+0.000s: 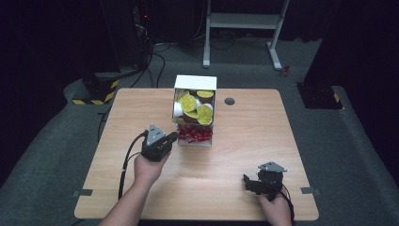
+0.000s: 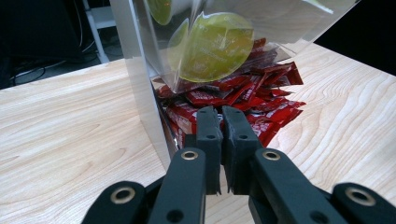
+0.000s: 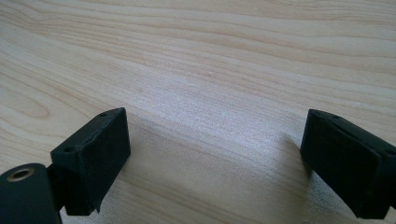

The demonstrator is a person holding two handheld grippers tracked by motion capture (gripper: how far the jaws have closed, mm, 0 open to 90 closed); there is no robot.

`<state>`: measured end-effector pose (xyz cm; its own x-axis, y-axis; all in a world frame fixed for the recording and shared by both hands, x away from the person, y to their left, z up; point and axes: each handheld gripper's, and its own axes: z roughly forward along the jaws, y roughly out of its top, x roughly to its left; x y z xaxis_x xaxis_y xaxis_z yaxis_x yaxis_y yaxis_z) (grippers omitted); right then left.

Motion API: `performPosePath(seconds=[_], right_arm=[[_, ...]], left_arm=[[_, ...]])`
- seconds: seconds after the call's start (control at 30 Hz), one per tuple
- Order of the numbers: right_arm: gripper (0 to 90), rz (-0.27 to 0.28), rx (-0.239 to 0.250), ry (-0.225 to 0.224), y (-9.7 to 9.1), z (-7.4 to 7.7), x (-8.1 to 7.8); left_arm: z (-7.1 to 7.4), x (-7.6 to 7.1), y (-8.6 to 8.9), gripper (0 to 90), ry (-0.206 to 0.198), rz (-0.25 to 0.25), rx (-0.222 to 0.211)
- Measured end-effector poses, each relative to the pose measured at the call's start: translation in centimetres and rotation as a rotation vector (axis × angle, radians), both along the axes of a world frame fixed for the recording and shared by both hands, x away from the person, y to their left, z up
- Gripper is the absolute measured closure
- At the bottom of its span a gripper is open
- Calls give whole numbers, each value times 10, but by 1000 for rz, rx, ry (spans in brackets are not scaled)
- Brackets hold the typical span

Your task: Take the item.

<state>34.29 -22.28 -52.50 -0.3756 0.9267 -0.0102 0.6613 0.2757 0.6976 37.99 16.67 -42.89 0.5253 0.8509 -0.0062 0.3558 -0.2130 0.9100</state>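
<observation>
One pale wooden table (image 1: pixel 235 155) (grey carpet (image 1: pixel 56 141) beneath, dark surroundings)

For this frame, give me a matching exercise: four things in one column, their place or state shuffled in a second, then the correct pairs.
Things:
1. left gripper
2. right gripper
3. red packets
4. yellow-lidded cups

Place or state:
A. jaws wide apart over bare table
B. piled in the bottom of the clear dispenser
C. jaws nearly together, at the packets
D. stacked in the upper part of the dispenser

Pairs: 1-C, 2-A, 3-B, 4-D
</observation>
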Motion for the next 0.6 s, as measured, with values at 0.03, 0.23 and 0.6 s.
performPosePath(seconds=[0.03,0.23,0.6], right_arm=[[83,0,0,0,0,0,0],[83,0,0,0,0,0,0],[83,1,2,0,0,0,0]], left_arm=[[0,-1,1,862,-1,-1,-1],[2,-8,7,863,-8,3,-9],[5,-18,17,866,-22,8,-18]])
